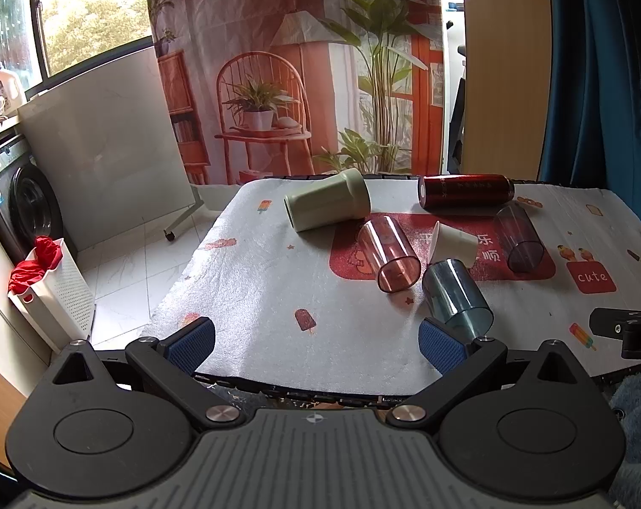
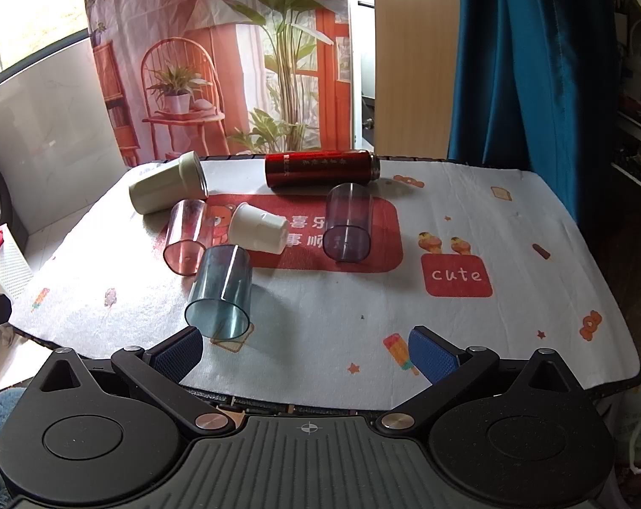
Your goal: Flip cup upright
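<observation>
Several cups lie on their sides on the table: a clear blue cup [image 1: 456,297] [image 2: 221,292] nearest me, a clear pink cup [image 1: 388,254] [image 2: 187,237], a small white cup [image 1: 452,244] [image 2: 259,233], a clear grey-purple cup [image 1: 517,237] [image 2: 348,222], a pale green cup [image 1: 327,201] [image 2: 165,186] and a red flask [image 1: 464,193] [image 2: 320,167]. My left gripper [image 1: 316,345] is open and empty at the table's near edge, its right pad beside the blue cup. My right gripper [image 2: 305,354] is open and empty, its left pad just below the blue cup.
The table wears a white patterned cloth [image 2: 469,195] with a red mat [image 2: 388,254]. The right gripper's body shows at the left wrist view's right edge [image 1: 625,331]. A white laundry basket [image 1: 53,292] and a washing machine [image 1: 23,208] stand on the floor at left. A blue curtain [image 2: 532,63] hangs at right.
</observation>
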Demonstrator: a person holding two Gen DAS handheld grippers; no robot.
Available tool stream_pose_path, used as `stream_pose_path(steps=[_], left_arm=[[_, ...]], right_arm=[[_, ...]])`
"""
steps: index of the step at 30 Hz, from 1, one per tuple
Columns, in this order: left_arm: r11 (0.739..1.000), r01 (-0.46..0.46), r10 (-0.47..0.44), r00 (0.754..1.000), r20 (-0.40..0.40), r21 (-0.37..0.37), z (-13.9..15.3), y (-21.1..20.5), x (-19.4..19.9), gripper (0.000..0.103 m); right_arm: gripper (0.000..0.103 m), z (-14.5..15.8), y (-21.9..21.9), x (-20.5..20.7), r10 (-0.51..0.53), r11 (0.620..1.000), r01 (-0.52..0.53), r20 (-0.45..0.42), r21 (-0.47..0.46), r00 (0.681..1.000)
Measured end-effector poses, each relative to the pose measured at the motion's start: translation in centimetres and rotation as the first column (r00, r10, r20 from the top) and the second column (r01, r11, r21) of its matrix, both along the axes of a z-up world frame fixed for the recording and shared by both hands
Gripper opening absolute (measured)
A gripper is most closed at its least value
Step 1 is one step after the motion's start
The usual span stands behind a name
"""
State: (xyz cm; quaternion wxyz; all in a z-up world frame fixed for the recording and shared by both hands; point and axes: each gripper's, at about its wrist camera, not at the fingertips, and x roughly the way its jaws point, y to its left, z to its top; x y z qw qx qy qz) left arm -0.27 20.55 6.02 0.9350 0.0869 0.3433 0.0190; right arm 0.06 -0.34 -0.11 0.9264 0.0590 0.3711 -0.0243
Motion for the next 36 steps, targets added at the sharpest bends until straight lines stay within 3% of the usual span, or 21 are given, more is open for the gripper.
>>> stream_pose_path(steps=[36], left_arm=[[1.000, 0.002, -0.002, 1.000, -0.006, -0.003, -0.12, -0.16, -0.15, 0.103]], right_arm=[[0.103, -0.07, -0.06, -0.01, 0.000, 1.000, 0.000, -0.003, 0.001, 1.000]])
